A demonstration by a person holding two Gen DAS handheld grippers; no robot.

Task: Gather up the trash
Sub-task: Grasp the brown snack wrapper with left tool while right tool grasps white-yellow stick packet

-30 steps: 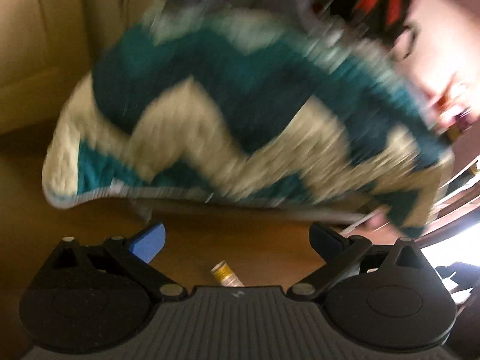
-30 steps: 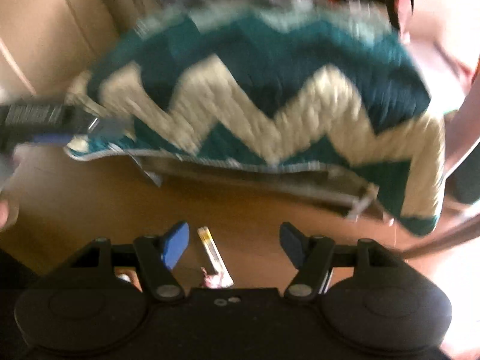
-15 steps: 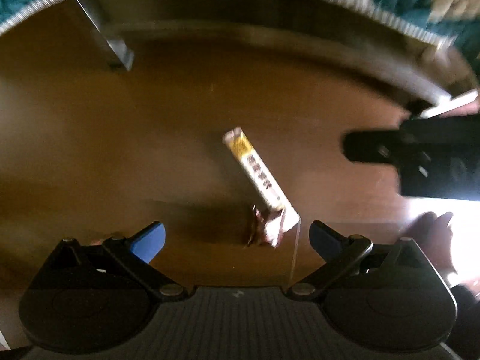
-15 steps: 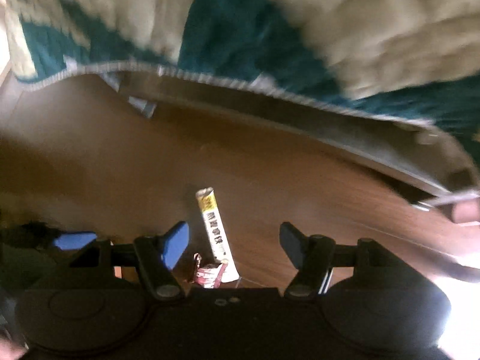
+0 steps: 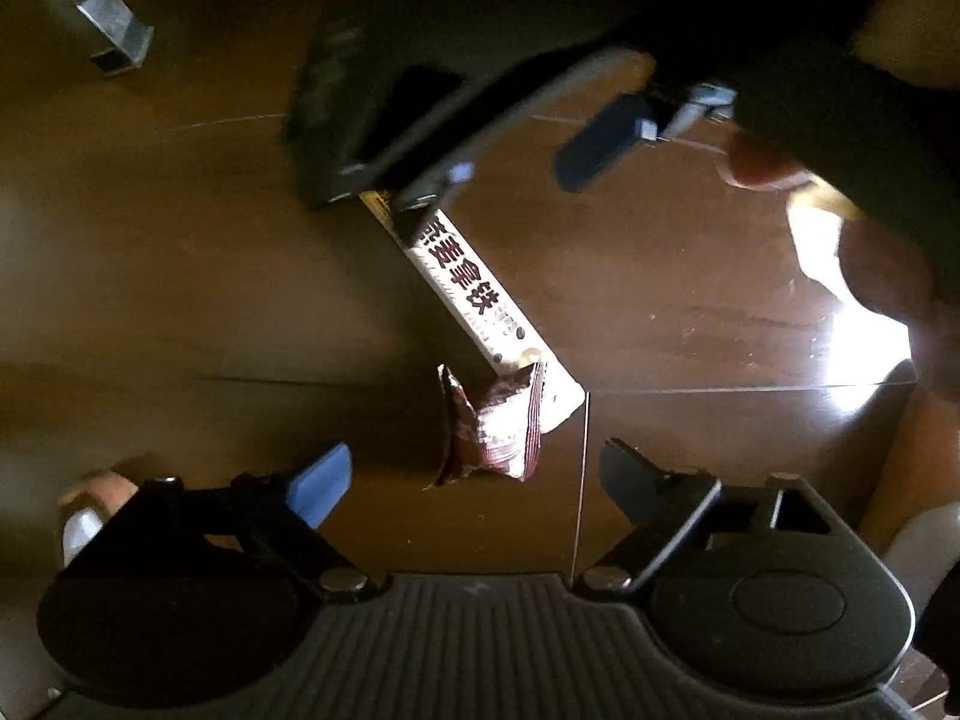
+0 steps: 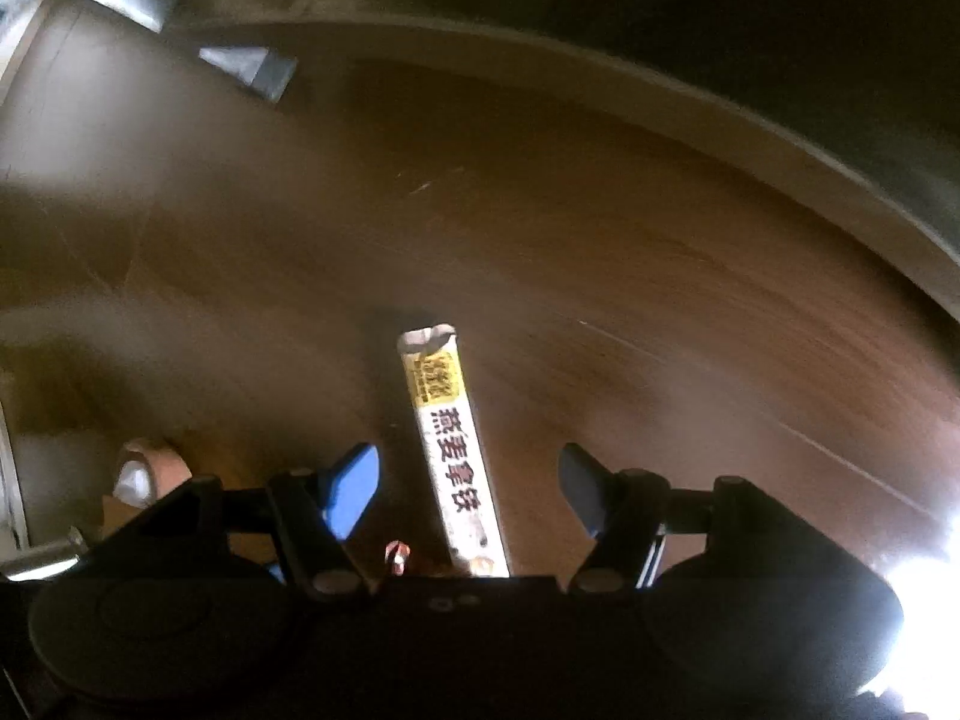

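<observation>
- We judge the long white sachet and the crumpled dark-red wrapper to be nearly weightless, thin and crinkly; both will flatten under the pads and may skate on the glossy wooden floor.
- The sachet lies flat, so we would take it across its narrow width, near mid-length. The wrapper stands up in folds, and its raised middle offers the easier pinch.
- The two pieces touch: the wrapper overlaps the sachet's near end.
- Our left gripper points down at the floor with the wrapper just ahead of its tips, roughly centred between them. Its jaws are closing from wide, nothing is pressed yet, and it holds nothing.
- Our right gripper hangs over the sachet, which runs lengthwise between the blue fingertips, nearer the left-hand pad in that view. Its jaws stand wide, clear of the sachet on both sides, and empty.
- In the left wrist view the right gripper covers the sachet's far end, so both tools crowd one small patch and could bump.
- A metal furniture foot stands well apart.
</observation>
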